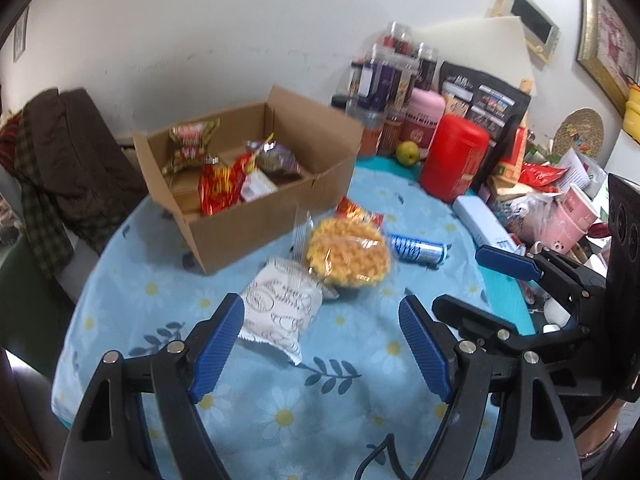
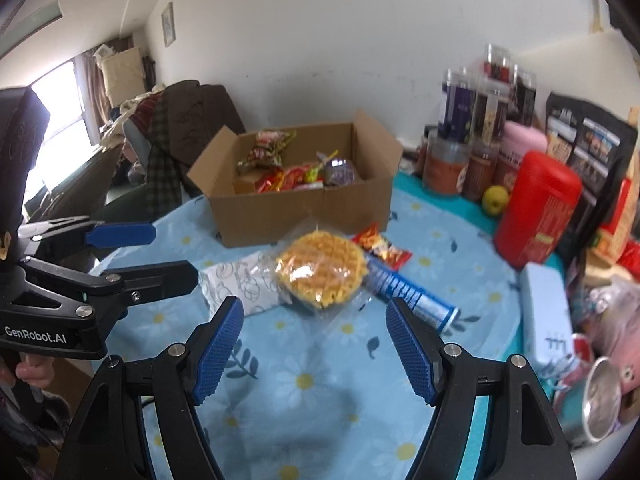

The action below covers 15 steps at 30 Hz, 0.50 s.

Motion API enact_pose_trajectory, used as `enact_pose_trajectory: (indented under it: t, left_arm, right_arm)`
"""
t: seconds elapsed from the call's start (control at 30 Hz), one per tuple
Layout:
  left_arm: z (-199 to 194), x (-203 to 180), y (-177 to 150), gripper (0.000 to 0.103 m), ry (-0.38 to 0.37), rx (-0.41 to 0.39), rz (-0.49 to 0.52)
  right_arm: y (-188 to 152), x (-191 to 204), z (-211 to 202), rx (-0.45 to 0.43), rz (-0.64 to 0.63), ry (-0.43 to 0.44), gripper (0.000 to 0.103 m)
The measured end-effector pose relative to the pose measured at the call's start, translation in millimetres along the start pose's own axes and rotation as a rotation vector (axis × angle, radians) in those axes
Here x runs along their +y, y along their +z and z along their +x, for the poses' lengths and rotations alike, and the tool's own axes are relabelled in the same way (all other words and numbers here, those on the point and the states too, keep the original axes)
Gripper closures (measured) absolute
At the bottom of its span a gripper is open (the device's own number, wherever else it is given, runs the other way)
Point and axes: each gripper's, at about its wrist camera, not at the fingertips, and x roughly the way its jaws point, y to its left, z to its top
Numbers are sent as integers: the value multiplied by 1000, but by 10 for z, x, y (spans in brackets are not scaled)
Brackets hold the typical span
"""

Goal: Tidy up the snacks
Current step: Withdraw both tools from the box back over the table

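Observation:
An open cardboard box (image 1: 256, 220) (image 2: 304, 208) holds several snack packets. On the blue flowered cloth in front of it lie a white packet (image 1: 280, 312) (image 2: 240, 284), a wrapped yellow waffle (image 1: 348, 256) (image 2: 324, 272), a red packet (image 1: 360, 212) (image 2: 380, 246) and a blue tube (image 1: 418, 248) (image 2: 412, 300). My left gripper (image 1: 322, 344) is open and empty, just short of the white packet. My right gripper (image 2: 314, 344) is open and empty, just short of the waffle. Each gripper shows from the side in the other view.
A red canister (image 1: 456, 160) (image 2: 536, 216), a green apple (image 1: 408, 153) (image 2: 495, 199), jars, dark bags and a light blue box (image 2: 546, 312) crowd the right and back. Pink cups (image 1: 572, 216) and a metal cup (image 2: 604, 400) stand at the right edge. Clothes hang on a chair (image 1: 60, 152) at left.

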Motion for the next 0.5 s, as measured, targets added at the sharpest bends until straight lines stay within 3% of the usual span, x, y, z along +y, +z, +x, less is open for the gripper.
enact_pose_trajectory:
  t: [0.5]
  left_arm:
    - [767, 264, 6, 23, 40, 149, 7]
  right_arm:
    - [-27, -219, 499, 103, 3, -11, 28]
